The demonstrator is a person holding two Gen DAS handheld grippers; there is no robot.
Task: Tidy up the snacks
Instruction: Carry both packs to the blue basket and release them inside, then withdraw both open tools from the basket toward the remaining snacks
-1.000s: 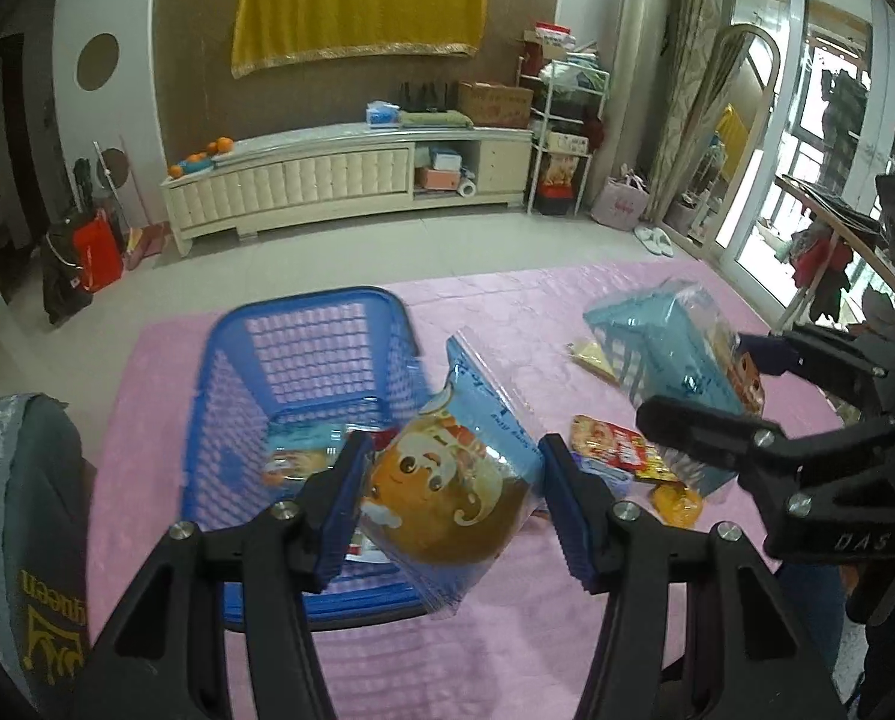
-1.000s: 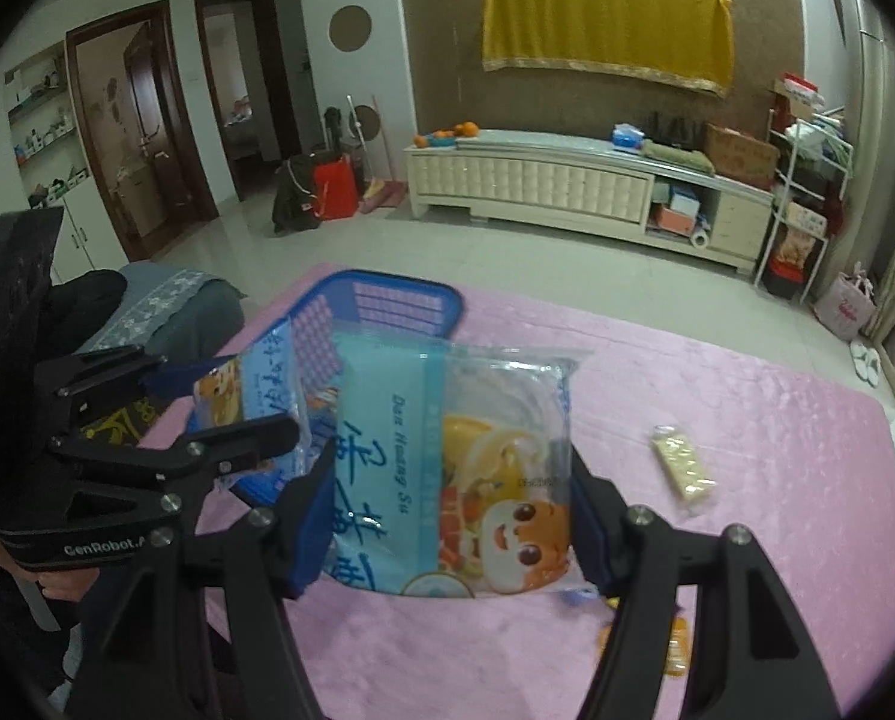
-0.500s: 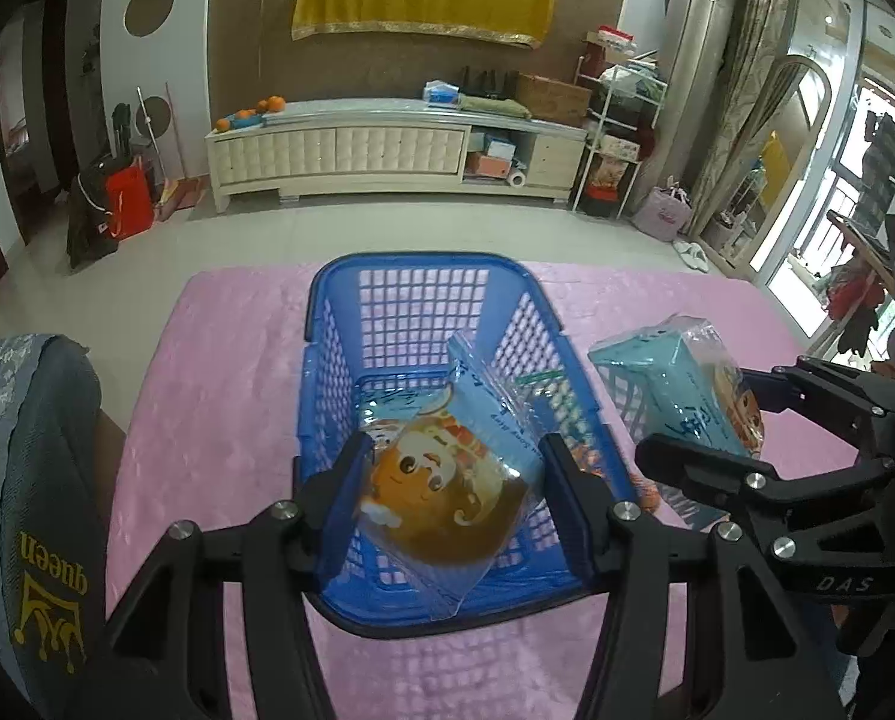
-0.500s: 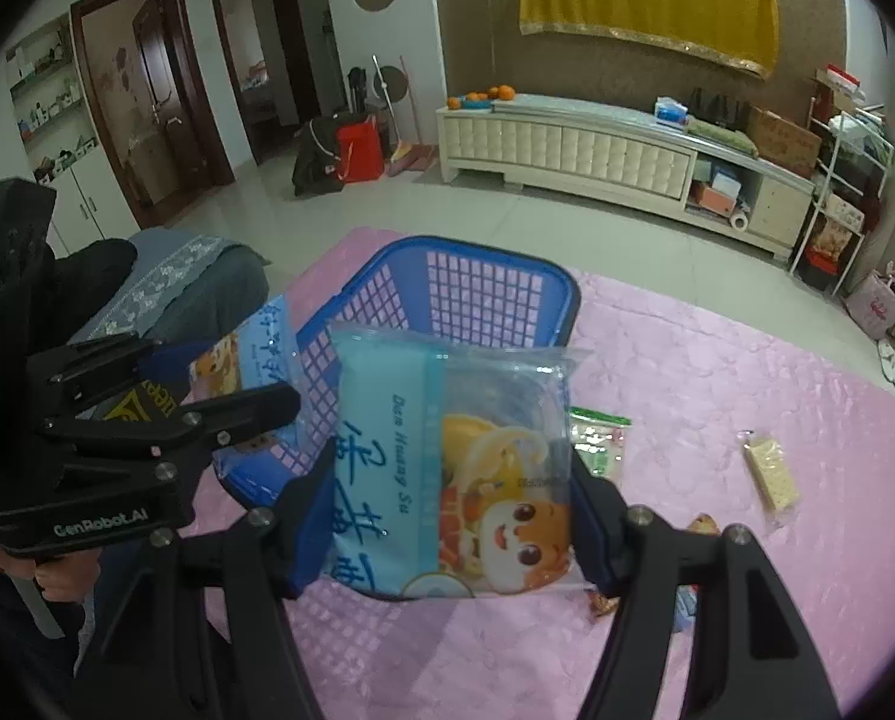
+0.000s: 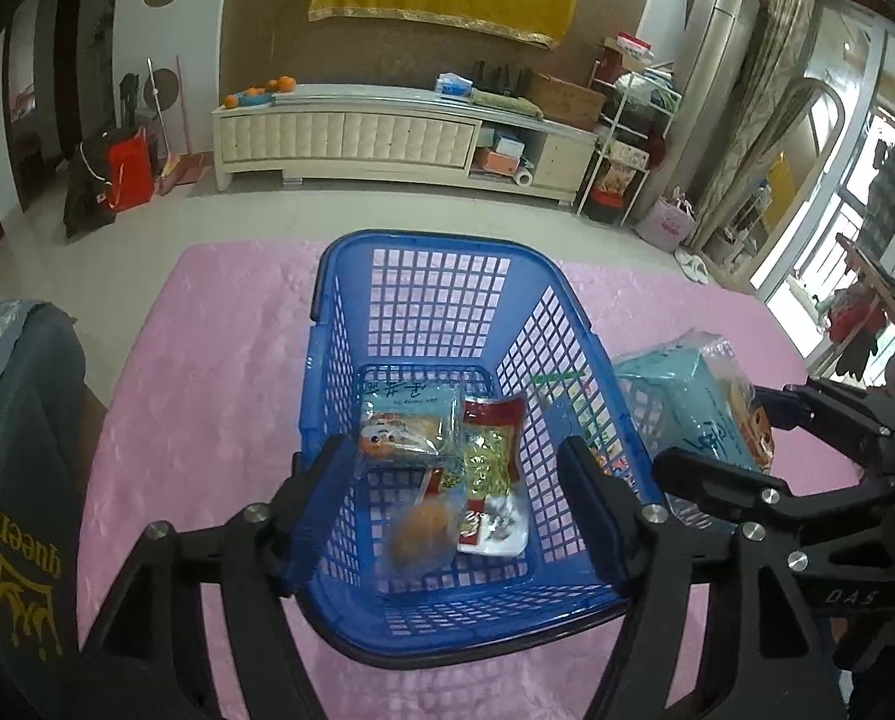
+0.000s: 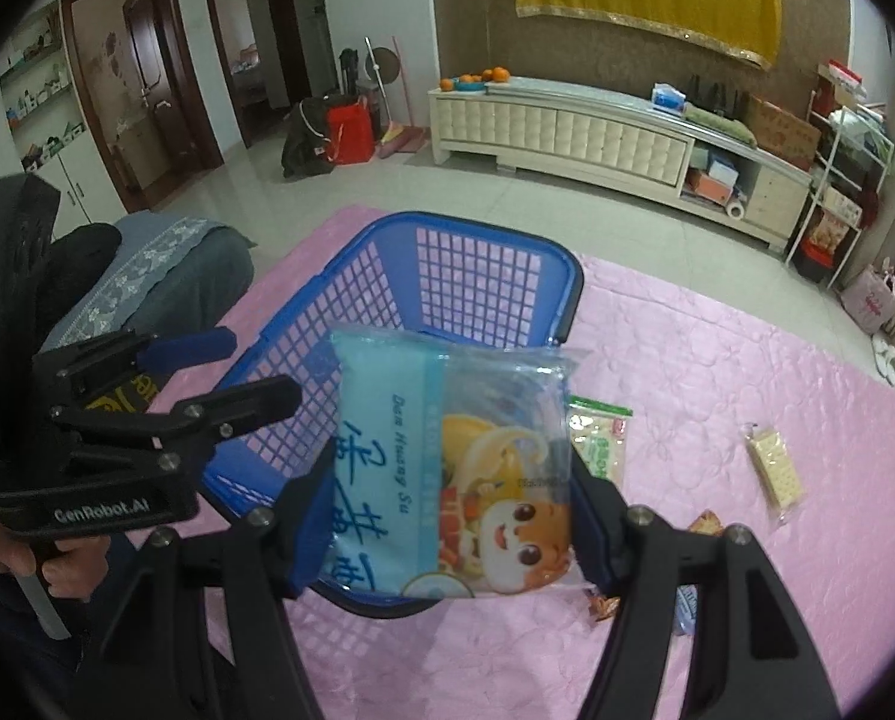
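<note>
A blue mesh basket [image 5: 423, 276] stands on the pink cloth [image 5: 219, 360]; it also shows in the right wrist view [image 6: 477, 240]. My left gripper [image 5: 453, 510] is open and empty above the basket's near end. Below it a blurred orange snack pack [image 5: 423, 534] drops among several packs in the basket, one light blue [image 5: 405, 420] and one red and yellow [image 5: 489, 450]. My right gripper [image 6: 453, 498] is shut on a light blue cartoon snack bag [image 6: 447, 468], held just right of the basket [image 5: 699, 408].
On the cloth right of the basket lie a green-white pack [image 6: 600, 438], a pale cracker pack [image 6: 774, 474] and small wrappers [image 6: 702, 525]. A grey cushioned seat [image 6: 165, 264] stands at the left. A low cabinet [image 5: 387, 132] is across the floor.
My left gripper has opened and let go of the orange cartoon pack, which falls into the basket. Both grippers moved over toward the basket; the right still holds its bag.
</note>
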